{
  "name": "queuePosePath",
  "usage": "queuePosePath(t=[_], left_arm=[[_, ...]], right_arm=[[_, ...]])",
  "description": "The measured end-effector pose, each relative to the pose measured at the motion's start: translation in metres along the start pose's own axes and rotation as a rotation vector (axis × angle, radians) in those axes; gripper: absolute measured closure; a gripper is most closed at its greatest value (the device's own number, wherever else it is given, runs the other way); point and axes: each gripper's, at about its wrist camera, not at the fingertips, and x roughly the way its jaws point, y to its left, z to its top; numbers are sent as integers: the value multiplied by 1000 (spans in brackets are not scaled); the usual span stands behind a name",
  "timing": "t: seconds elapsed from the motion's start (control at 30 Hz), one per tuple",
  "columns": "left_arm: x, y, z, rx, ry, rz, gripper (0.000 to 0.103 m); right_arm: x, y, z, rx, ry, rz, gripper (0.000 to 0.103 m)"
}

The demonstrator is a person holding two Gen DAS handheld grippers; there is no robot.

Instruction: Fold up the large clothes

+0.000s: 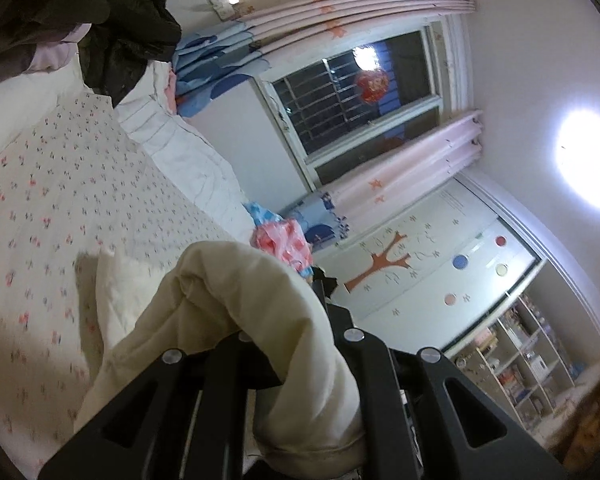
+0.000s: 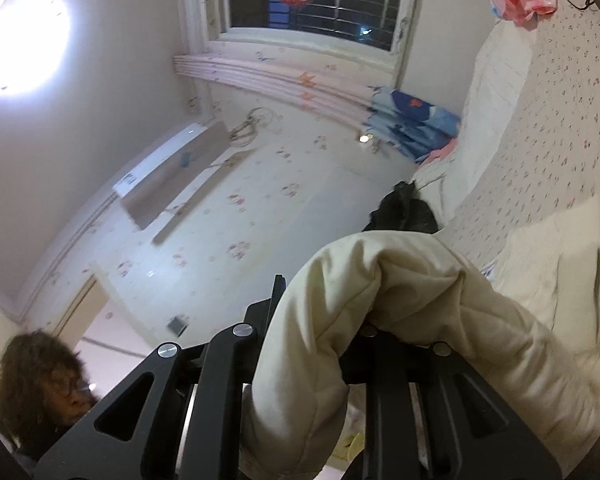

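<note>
Both tools are tipped upward toward wall and ceiling, the left tool [image 1: 288, 316] and right tool [image 2: 320, 312] each pinching a fold of the cream quilted garment [image 1: 236, 280] (draping toward the floral bed [image 1: 60, 184] at nine o'clock).

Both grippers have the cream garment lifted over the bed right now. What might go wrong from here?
1. The cream garment bulges thickly through the left gripper and right gripper; a shallow bite may slip.
2. Its hanging part trails on the floral bedsheet and could bunch, skewing the fold.
3. The dark clothes pile lies nearby and could snag.
</note>
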Motion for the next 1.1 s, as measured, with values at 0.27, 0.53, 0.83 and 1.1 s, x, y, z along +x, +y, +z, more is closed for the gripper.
queuePosePath(t=[0.27, 0.53, 0.83, 1.1], left_arm=[[63, 37, 31, -37, -13, 81, 92], [116, 98, 42, -96, -16, 247, 92], [156, 176, 28, -194, 56, 462, 83], [140, 187, 48, -430, 71, 267, 21]], right_arm=[[45, -69, 49, 63, -44, -165, 84], [80, -176, 68, 188, -55, -373, 84], [97, -271, 64, 351, -5, -530, 75], [96, -263, 82, 410, -56, -404, 8]])
